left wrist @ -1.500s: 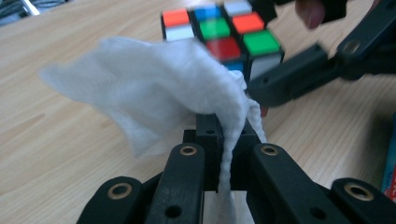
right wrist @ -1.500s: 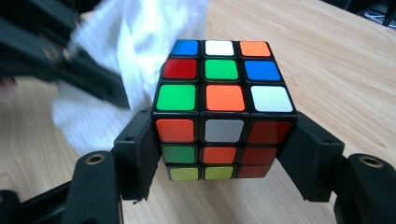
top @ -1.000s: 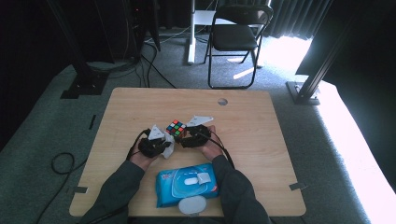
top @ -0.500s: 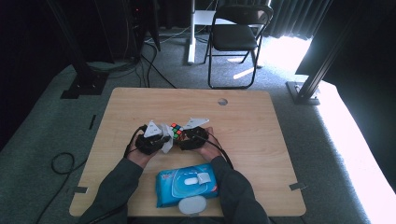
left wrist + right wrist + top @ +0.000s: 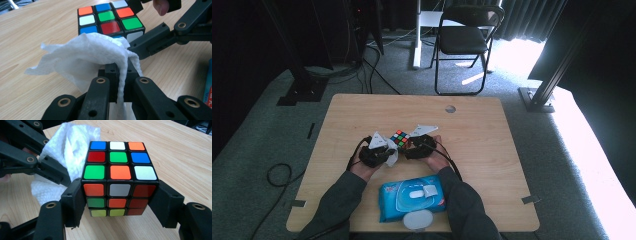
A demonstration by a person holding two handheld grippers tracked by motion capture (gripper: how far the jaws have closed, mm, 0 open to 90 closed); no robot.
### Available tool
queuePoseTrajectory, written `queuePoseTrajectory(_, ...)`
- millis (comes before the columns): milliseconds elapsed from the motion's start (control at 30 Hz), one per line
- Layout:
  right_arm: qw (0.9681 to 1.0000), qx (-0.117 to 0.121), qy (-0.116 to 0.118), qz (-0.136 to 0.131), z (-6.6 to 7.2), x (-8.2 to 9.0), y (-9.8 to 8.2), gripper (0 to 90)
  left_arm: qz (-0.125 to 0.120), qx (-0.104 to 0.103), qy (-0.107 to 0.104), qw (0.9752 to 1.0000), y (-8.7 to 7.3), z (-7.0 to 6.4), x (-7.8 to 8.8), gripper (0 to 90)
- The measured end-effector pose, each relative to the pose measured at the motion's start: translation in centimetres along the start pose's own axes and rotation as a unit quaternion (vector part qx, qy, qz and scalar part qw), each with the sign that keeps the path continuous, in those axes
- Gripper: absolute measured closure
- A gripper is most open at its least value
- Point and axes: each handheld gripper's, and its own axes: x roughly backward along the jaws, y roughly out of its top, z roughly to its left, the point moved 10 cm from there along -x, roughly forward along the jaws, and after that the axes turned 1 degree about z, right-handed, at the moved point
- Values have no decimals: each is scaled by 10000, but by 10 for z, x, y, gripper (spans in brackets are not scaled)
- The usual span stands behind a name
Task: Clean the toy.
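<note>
I'm clamping the cube flat on the surface with my right tool; my left tool, at its nine o'clock, is pinching a crumpled wipe.

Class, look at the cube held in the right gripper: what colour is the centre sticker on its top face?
Green. The cube shows it best in the right gripper view, at the middle of the top face.
</note>
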Motion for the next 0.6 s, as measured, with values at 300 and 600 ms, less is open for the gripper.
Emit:
queuePoseTrajectory(300, 9999, -122, -22, -102, -2, 0, 3, 345, 188, -100, -71, 9997, -7, -8, -11, 868)
queuePoseTrajectory(600, 9996, -210, -21, -170, -3, 1, 5, 345, 241, -281, -214, 9991, -5, -23, -16, 868)
